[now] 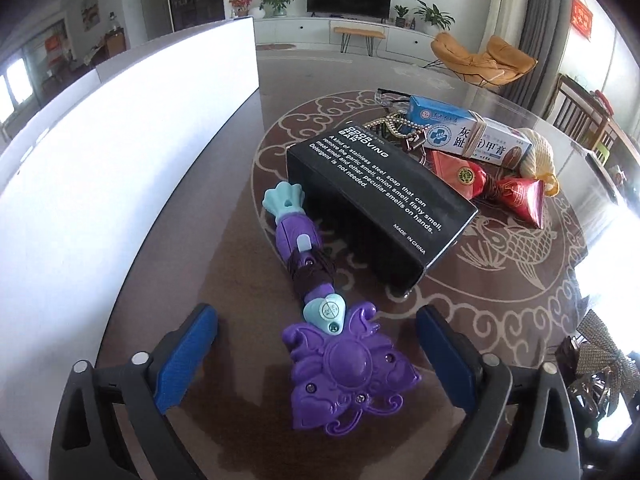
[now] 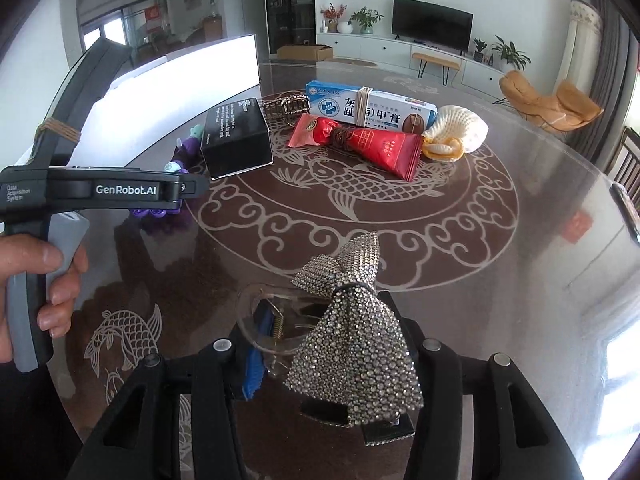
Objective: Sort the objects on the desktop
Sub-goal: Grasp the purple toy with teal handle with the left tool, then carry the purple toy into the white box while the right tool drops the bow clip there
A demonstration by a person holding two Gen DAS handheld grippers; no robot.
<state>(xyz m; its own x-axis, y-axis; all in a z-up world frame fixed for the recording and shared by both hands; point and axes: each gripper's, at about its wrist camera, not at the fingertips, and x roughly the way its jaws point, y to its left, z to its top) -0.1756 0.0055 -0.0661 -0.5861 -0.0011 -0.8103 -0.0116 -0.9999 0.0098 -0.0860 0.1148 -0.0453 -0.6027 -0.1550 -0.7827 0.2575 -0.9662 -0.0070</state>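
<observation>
My left gripper (image 1: 316,344) is open, its blue pads on either side of the head of a purple toy wand (image 1: 344,368) that lies on the table, not touching it. A black soap box (image 1: 380,196) lies just beyond the wand. My right gripper (image 2: 320,344) is shut on a rhinestone bow hair clip (image 2: 352,336) with a clear plastic claw, held just above the table. The left gripper's body (image 2: 104,190) shows in the right wrist view, with the wand (image 2: 188,148) partly hidden behind it.
A pile sits at the far side of the round table (image 2: 480,280): a blue-white ointment box (image 2: 368,106), red snack packets (image 2: 360,140), a cream knitted item (image 2: 460,128), a chain bracelet (image 2: 284,106). A white bin wall (image 1: 120,140) stands to the left.
</observation>
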